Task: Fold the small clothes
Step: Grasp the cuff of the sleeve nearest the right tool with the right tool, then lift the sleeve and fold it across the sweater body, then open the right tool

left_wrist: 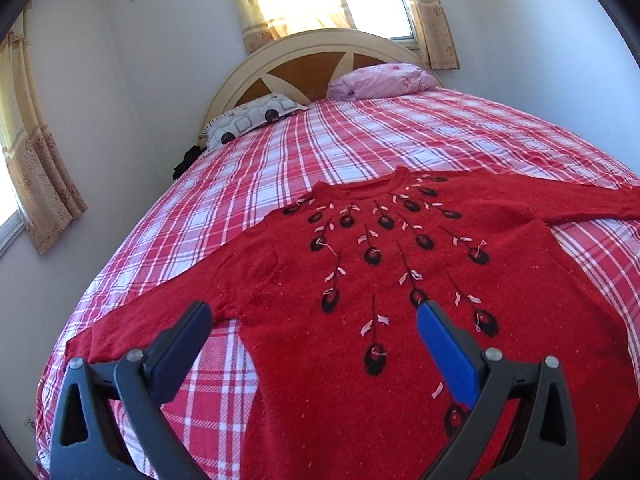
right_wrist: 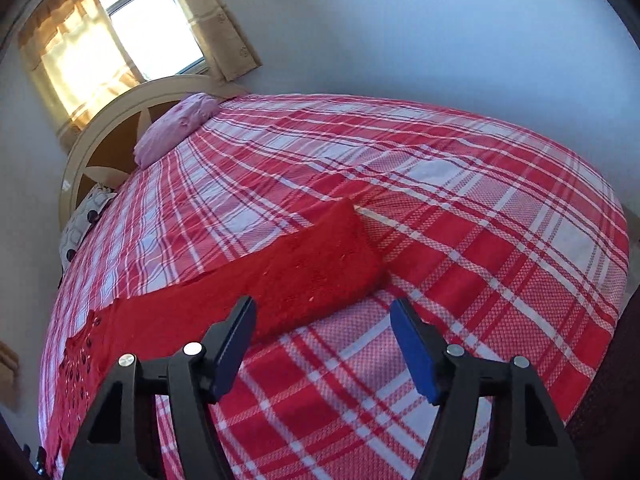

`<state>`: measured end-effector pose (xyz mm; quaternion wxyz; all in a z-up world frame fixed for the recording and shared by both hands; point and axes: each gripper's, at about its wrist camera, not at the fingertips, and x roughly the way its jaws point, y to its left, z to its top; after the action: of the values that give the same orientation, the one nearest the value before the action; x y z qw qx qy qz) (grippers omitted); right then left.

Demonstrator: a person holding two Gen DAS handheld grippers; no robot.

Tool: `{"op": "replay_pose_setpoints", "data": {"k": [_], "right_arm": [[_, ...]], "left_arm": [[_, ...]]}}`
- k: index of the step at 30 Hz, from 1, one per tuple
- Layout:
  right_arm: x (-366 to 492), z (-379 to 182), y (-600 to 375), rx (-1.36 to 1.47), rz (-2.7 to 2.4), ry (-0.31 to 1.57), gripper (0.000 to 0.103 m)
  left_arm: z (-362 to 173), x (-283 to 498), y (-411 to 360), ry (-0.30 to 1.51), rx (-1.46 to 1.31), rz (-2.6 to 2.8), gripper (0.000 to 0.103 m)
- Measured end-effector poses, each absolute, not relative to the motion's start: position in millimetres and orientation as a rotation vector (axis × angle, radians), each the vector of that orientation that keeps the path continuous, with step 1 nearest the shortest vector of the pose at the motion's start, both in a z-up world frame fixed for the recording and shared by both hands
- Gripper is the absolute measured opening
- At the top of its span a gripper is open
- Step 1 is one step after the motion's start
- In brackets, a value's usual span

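Observation:
A red sweater with black and white embroidered flowers lies flat, front up, on the plaid bed, both sleeves spread out sideways. My left gripper is open and empty, hovering over the sweater's lower left side near the left armpit. In the right wrist view the sweater's right sleeve stretches across the bedspread, its cuff end at the middle. My right gripper is open and empty, just short of the sleeve's cuff end.
The bed has a red and white plaid bedspread. A patterned grey pillow and a pink pillow lie by the cream headboard. Walls and curtained windows surround the bed.

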<state>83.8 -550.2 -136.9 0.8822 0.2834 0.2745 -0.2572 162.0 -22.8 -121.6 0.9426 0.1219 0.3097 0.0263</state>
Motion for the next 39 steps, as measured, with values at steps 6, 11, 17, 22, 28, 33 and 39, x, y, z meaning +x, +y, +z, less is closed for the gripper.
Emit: {"op": "replay_pose_setpoints", "data": {"k": [6,11,17,22,28,33,39], "right_arm": [[103,-153,-581,0.627,-0.564,0.604,0.054],[116,-160,-585,0.599,-0.543,0.623,0.03],[126,-149,-572,0.555,-0.492,0.618,0.016],[141,-126,-549,0.523,-0.431,0.582,0.015],[172,-93,-500,0.461,-0.325,0.565,0.015],[206,-69,-446,0.386,-0.228,0.571,0.014],[247,-49,-380,0.308,-0.115,0.58,0.014]], "left_arm": [[-131,175,-28,0.656,0.257,0.041,0.103],[-140,187,-28,0.684,0.256,0.04,0.103],[-146,199,-15,0.722,0.229,0.045,0.103],[-145,201,-3,0.726,0.201,0.038,0.103],[-146,203,9,0.73,0.161,0.045,0.103],[-148,203,14,0.731,0.151,0.039,0.103],[-149,201,23,0.727,0.125,0.031,0.103]]}}
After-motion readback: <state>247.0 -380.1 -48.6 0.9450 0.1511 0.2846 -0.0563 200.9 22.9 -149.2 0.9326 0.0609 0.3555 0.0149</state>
